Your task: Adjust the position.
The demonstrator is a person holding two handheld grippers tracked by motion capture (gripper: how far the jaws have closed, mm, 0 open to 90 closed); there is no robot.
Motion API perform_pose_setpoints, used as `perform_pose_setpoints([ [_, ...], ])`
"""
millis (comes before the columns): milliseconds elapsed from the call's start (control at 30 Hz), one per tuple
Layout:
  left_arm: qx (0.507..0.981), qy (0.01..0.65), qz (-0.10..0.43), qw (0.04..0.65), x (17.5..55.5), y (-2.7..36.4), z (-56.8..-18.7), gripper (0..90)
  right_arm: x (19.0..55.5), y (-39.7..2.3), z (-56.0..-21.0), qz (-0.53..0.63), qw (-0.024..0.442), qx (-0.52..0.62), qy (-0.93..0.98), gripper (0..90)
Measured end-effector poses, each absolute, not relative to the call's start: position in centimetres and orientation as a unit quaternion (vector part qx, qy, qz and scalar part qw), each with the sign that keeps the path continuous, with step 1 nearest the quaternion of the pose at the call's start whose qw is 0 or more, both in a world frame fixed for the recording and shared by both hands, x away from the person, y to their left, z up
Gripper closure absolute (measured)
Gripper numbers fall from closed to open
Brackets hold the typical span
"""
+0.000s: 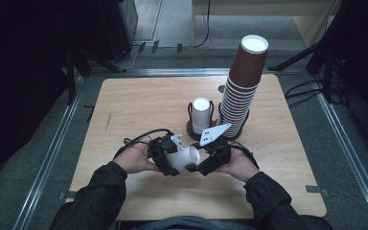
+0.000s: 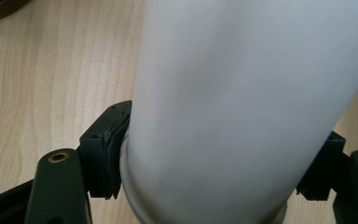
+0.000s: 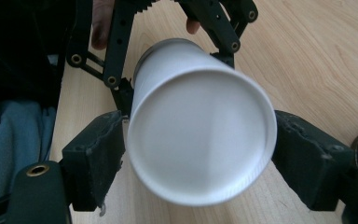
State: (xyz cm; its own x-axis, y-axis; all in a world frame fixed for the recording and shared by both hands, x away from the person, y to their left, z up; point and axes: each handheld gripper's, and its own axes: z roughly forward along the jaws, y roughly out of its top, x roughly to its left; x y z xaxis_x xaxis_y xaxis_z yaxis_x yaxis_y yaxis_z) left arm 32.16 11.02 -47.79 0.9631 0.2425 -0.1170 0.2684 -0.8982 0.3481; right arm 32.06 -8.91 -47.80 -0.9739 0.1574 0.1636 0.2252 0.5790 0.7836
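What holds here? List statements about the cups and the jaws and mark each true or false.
1. The left gripper and the right gripper both have their jaws on one white cup. True.
2. That cup stands upright on the table. False: it lies on its side between the two grippers.
3. A tall stack of brown cups stands in the black holder. True.
4. The holder's other slot is empty. False: a second white cup stands in it.
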Motion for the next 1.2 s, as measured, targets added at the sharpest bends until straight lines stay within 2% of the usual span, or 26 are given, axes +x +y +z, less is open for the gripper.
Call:
perform_pose_setpoints([
  [100,0.974,0.128,-0.039,0.183,32.1,10.8,-47.8,25.9,31.9,-8.8,-47.7,-0.445,0.038,-0.103,-0.889,24.2],
  [200,0.974,0.125,-0.039,0.185,32.0,10.7,-47.9,25.9,31.8,-8.8,-47.6,-0.447,0.033,-0.086,-0.890,32.9],
  [300,0.975,0.119,-0.039,0.183,31.8,10.7,-47.8,25.9,31.6,-8.8,-47.4,-0.443,0.032,-0.078,-0.892,34.1],
  [500,0.973,0.119,-0.042,0.193,31.7,10.9,-47.7,23.1,31.6,-8.9,-47.3,-0.446,0.041,-0.074,-0.891,34.1],
  [667,0.967,0.132,-0.045,0.213,31.7,11.3,-47.1,12.8,31.8,-9.3,-47.1,-0.449,0.038,-0.079,-0.889,33.8],
  [833,0.963,0.140,-0.034,0.228,31.8,11.8,-46.7,8.5,32.1,-9.8,-47.0,-0.456,0.038,-0.085,-0.885,33.8],
  [1000,0.950,0.152,-0.037,0.269,32.0,12.9,-46.1,6.6,32.3,-10.4,-46.8,-0.468,0.035,-0.092,-0.878,33.7],
  [1067,0.944,0.160,-0.034,0.286,32.0,13.4,-45.8,0.9,32.4,-10.8,-46.7,-0.472,0.034,-0.097,-0.876,33.5],
  [1200,0.938,0.164,-0.029,0.305,32.0,13.9,-45.7,0.0,32.6,-11.2,-46.6,-0.480,0.032,-0.103,-0.871,33.5],
])
